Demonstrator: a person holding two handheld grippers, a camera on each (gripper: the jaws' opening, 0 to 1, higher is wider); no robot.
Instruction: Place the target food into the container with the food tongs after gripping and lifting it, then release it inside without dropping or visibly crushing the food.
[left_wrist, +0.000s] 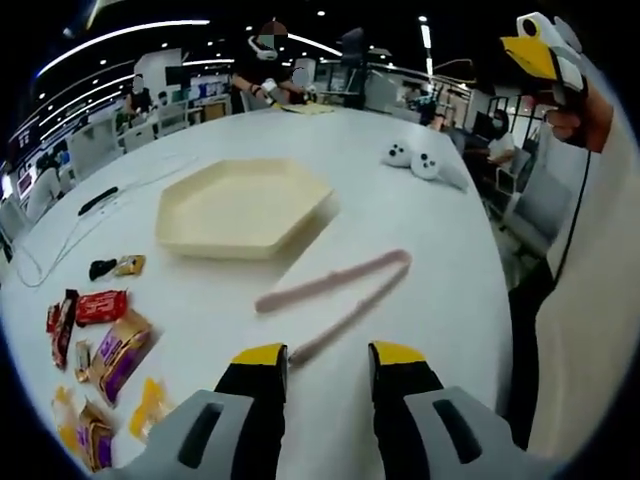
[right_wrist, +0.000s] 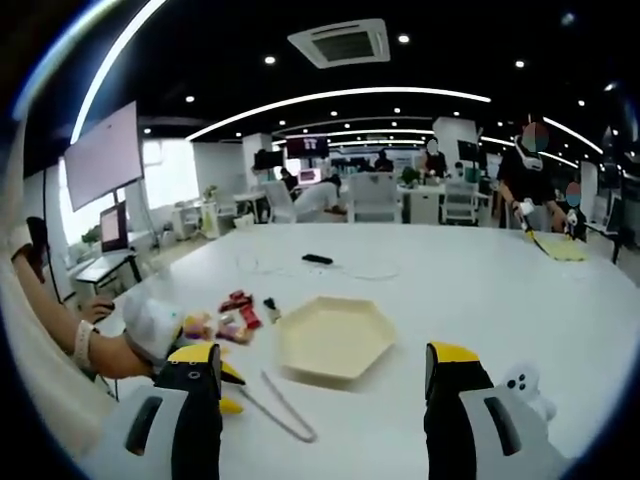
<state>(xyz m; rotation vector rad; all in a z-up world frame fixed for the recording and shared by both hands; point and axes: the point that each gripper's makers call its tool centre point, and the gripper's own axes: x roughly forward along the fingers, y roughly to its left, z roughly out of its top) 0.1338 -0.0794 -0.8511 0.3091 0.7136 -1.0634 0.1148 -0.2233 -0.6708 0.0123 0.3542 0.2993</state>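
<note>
- pink food tongs (left_wrist: 335, 293) lie flat on the white table (left_wrist: 440, 260), just in front of the left gripper (left_wrist: 328, 358); the tongs' two arms are apart, and the end of one arm lies between the open, empty jaws.
- beyond the tongs stands a cream hexagonal container (left_wrist: 243, 205), and nothing lies in it.
- wrapped snacks (left_wrist: 105, 350) lie in a loose group on the table beside the container, well apart from the tongs.
- the right gripper (right_wrist: 322, 375) is held above the table with jaws wide open and holds nothing.
- in the right gripper view the tongs (right_wrist: 280, 405) lie near the container (right_wrist: 335, 338), with the snacks (right_wrist: 232, 312) beside it.
- two white controllers (left_wrist: 415, 158) rest further away on the table.
</note>
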